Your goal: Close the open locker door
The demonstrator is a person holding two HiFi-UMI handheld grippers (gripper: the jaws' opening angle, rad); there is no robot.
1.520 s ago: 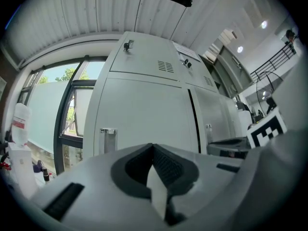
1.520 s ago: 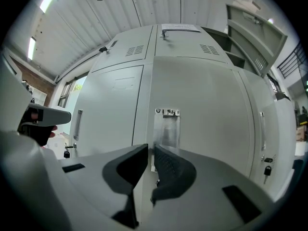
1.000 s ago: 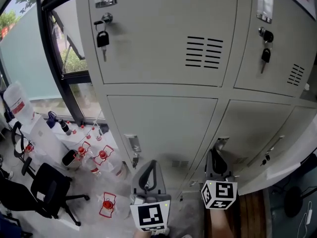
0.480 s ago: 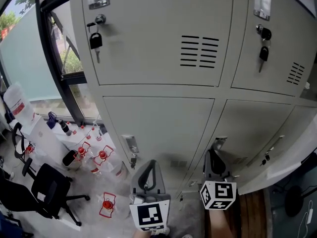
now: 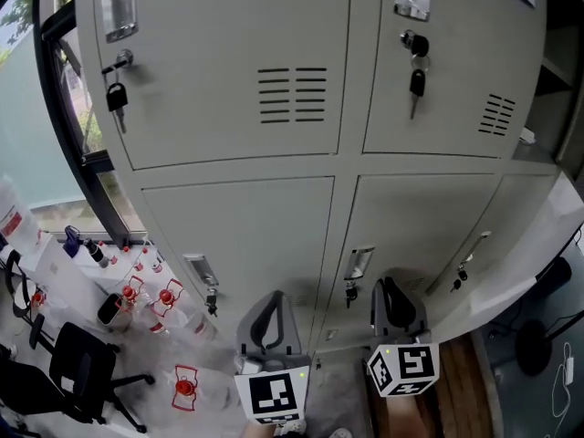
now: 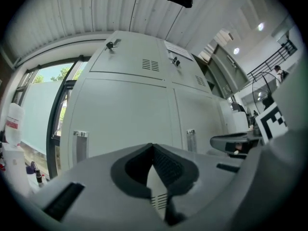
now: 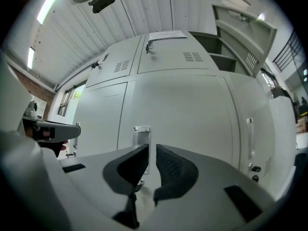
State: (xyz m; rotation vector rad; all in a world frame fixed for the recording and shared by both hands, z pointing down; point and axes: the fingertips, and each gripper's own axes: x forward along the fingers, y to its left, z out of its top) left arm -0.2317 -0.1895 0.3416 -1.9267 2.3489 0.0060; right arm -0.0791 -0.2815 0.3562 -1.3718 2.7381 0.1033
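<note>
Locker door (image 5: 506,245) beside forward-pointed right gripper (image 5: 391,290)

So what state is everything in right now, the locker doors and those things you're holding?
Upper left locker door: closed, key in lock.
Upper right locker door: closed, key in lock.
Lower left locker door: closed.
Lower middle locker door: closed.
Lower right locker door: swung open.
Left hand-held gripper: jaws together, empty.
Right hand-held gripper: jaws slightly apart, empty.

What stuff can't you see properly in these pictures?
Head view: inside the bottom locker, hidden behind its open door.
Head view: bottle labels, too small to read.
Right gripper view: print on the paper on the lockers, too small.
Head view: open shelves, cut off by the right edge.
</note>
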